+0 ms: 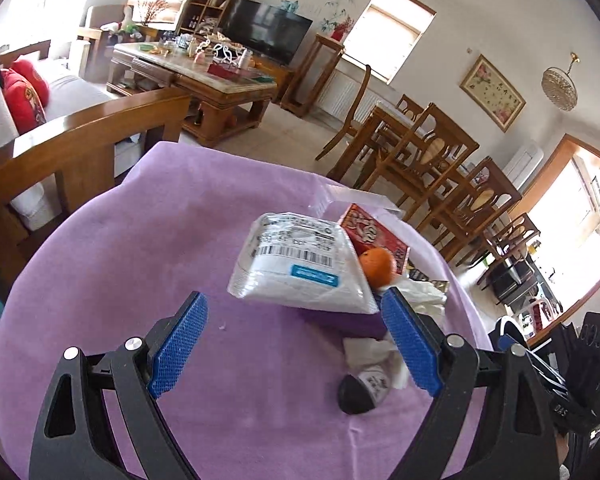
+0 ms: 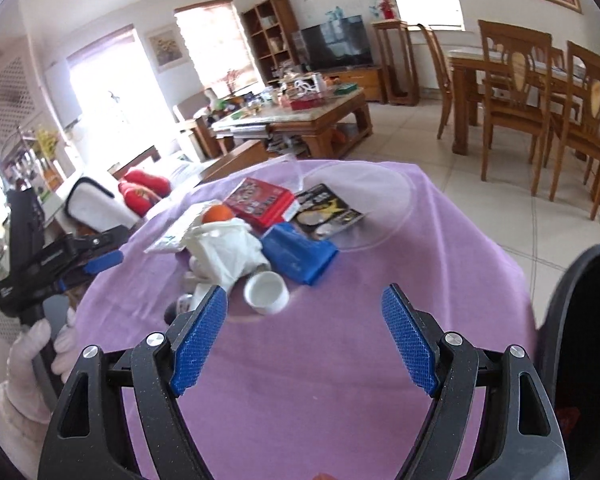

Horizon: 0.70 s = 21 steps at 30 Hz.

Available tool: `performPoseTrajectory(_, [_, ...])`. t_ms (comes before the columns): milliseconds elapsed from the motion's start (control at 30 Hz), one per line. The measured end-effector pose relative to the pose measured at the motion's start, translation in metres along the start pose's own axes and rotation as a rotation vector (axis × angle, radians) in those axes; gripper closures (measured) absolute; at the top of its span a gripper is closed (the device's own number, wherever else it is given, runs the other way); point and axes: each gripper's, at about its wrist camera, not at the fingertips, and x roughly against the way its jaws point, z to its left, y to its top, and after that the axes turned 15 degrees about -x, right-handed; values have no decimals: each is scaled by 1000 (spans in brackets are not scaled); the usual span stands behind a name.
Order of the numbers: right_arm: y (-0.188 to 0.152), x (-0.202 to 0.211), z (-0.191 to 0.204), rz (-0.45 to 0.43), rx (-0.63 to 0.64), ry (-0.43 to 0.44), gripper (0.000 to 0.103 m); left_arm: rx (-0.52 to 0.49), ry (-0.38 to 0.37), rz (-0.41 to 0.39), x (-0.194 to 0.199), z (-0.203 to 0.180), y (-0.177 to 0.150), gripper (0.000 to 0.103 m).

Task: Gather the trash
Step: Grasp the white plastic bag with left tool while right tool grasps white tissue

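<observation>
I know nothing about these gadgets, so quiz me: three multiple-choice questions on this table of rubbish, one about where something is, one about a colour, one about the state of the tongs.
1. Where does the orange sit?
A. Against the red box
B. Inside the white cup
C. On the floor

2. What colour is the tablecloth?
A. Green
B. Purple
C. Yellow

3. How do the right tongs stand?
A. Shut on the cup
B. Shut on the blue bag
C. Open, holding nothing

Answers:
1. A, the orange rests between the red box and the white parcel.
2. B, purple cloth covers the whole round table.
3. C, bare cloth shows between the blue pads.
</observation>
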Motion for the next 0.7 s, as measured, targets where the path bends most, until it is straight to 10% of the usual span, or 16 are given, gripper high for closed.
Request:
performPoseTrajectory(300, [23,-76,55,66,74,19,25,-127,-50,125,-44,-10,18,15])
performPoseTrajectory(500, [19,-105,63,112,104,19,62,-141,-36,156,-69,-12,24,17])
performPoseTrajectory(700, [18,-100,53,101,89,25,86,-108,-75,133,-72,-6,21,79])
